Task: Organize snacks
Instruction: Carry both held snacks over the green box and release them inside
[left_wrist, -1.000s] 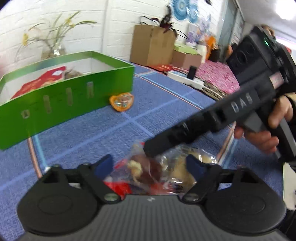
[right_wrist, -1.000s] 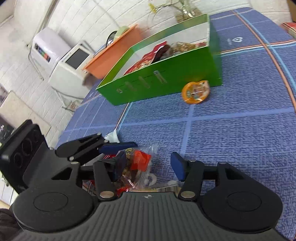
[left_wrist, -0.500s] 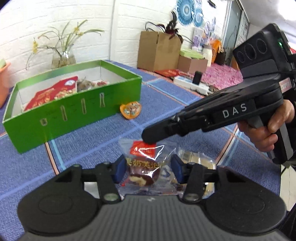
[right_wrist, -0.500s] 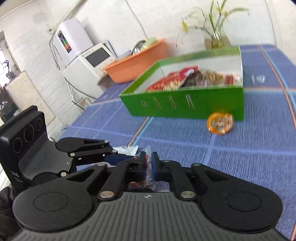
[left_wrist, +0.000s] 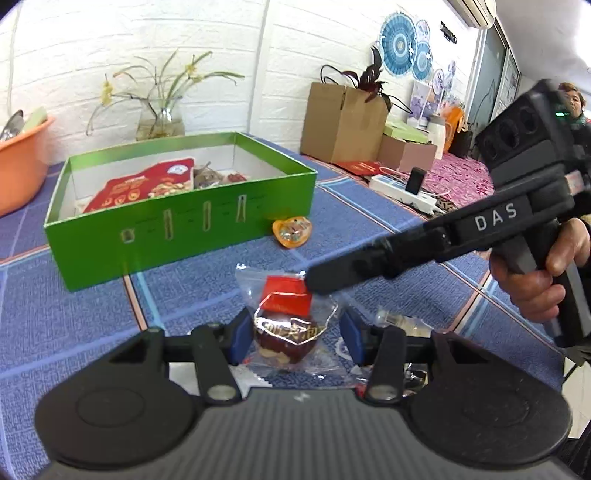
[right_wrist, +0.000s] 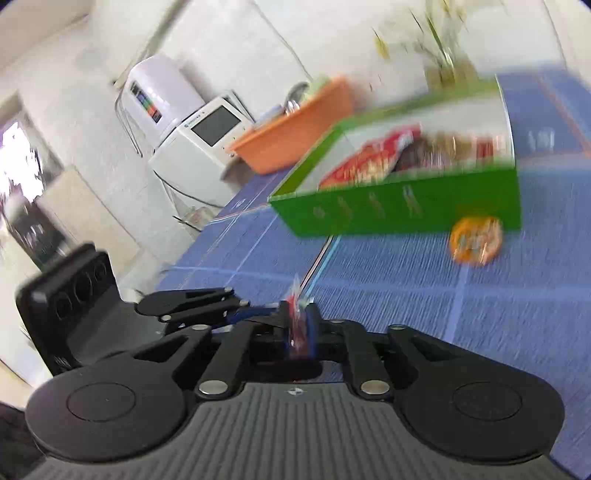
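A clear snack packet (left_wrist: 284, 295) with a red label and a dark round sweet hangs above the blue tablecloth. My left gripper (left_wrist: 295, 338) is shut on its lower part, blue pads against both sides. My right gripper (left_wrist: 314, 280) comes in from the right, held by a hand (left_wrist: 535, 280), and meets the packet's top edge. In the right wrist view, the right gripper (right_wrist: 298, 325) has the packet's thin edge (right_wrist: 297, 321) pinched between its pads, and its jaws are opening. The green box (left_wrist: 177, 236) with snacks inside stands behind.
An orange jelly cup (left_wrist: 291, 230) lies by the box's right corner. Another clear packet (left_wrist: 399, 321) lies on the cloth under the right finger. An orange basin (left_wrist: 18, 162), a vase (left_wrist: 159, 122), cardboard boxes (left_wrist: 340, 122) and a power strip (left_wrist: 402, 188) line the back.
My left gripper closed on the packet and raised it off the cloth. My right gripper, wide a second ago, closed onto the packet's top edge.
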